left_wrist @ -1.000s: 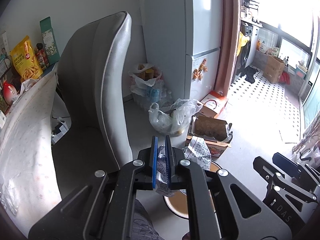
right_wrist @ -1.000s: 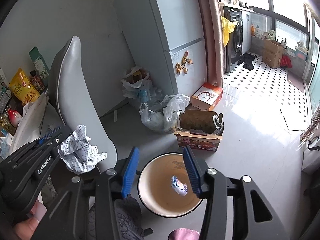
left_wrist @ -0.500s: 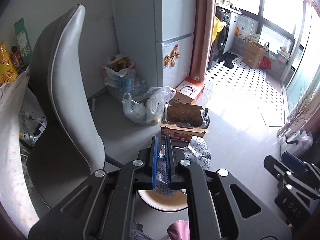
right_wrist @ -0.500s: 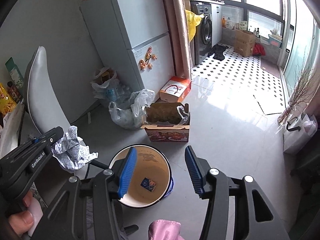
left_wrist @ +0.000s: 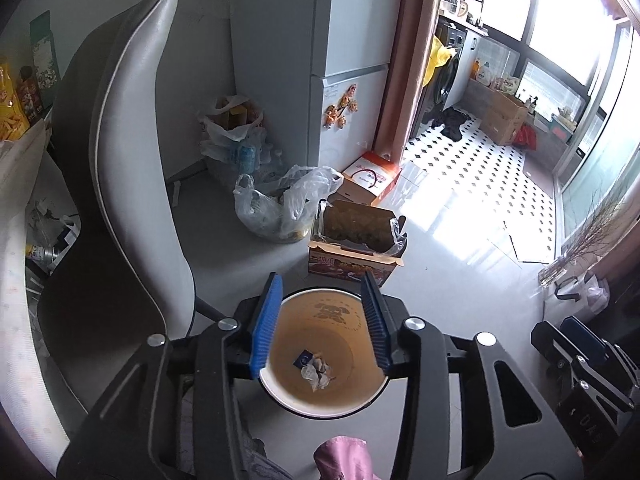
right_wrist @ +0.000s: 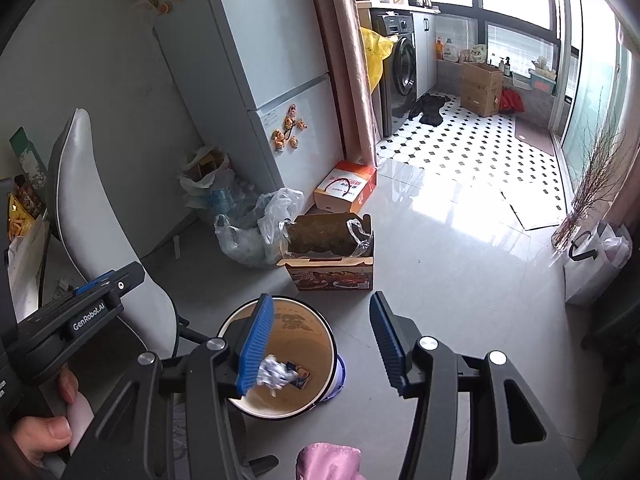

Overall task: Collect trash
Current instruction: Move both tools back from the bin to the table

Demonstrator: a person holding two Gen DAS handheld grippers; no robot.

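1. Left wrist view: the left claw is spread wide and holds nothing, hanging straight over the bin, a round pail on the floor with a white rim and tan inside.
2. In the bin's bottom lie a crumpled wrapper and, touching it at 10 o'clock, a small dark packet. That is the collected trash.
3. At 12 o'clock from the bin stands an open cardboard box lined with plastic; its contents are too dark to name. At 11 o'clock sags a clear plastic bag with something yellowish inside.
4. Right wrist view: the right claw is also spread and empty, set toward 3 o'clock of the bin, so only its left pad overlaps the rim.
5. The crumpled wrapper shows just beside that pad, with the packet at its 3 o'clock.
6. Risks, as I judge them: a low claw swinging away could clip the rim and tip the light pail, spilling both pieces; the grey chair at 9 o'clock crowds the left claw's path; more trash may remain out of view.
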